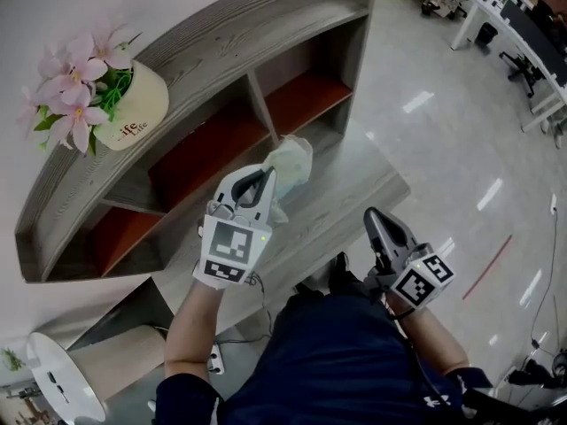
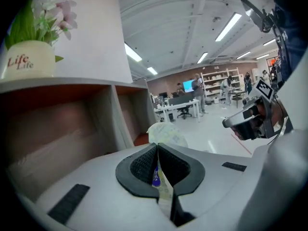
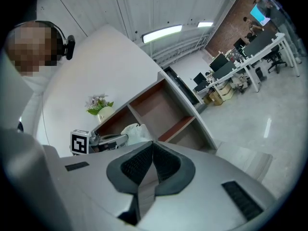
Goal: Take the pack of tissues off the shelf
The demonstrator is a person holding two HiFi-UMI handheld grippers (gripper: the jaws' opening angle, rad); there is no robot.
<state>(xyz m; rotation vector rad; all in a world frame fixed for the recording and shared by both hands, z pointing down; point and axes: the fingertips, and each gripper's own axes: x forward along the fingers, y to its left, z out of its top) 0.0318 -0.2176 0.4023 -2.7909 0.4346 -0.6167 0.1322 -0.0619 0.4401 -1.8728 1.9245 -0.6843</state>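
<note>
Head view looks steeply down on a curved grey wooden shelf [image 1: 221, 38] with reddish-brown compartments, standing against a white wall and running from eight o'clock up to one o'clock. On its top board, at about ten o'clock, stands a cream flower pot [image 1: 142, 104] with pink flowers [image 1: 75, 87]. The left hand-held gripper [image 1: 268, 175] sits near the centre, pointing toward one o'clock. Its jaws are clamped narrow on the edge of the pack of tissues [image 1: 292, 159]. This pale, crumpled packet sticks out beyond the tips toward one o'clock, in front of the divider between the middle and right compartments. Whether the pack touches the shelf's lower board cannot be told from here. Left gripper view shows the black ribbed pads pressed together on a thin flap of the wrapper, with a bit of blue print showing. The bulk of the pack lies just past the pads at twelve o'clock, and the open compartments are at nine o'clock. The right hand-held gripper [image 1: 374, 217] is at four o'clock of the head view, well apart from the shelf, over the glossy floor [image 1: 443, 122] and pointing toward eleven o'clock. Right gripper view shows its pads meeting at the tips with nothing between them. Beyond them, at ten o'clock, are the other gripper and the pack, with the shelf behind.
</note>
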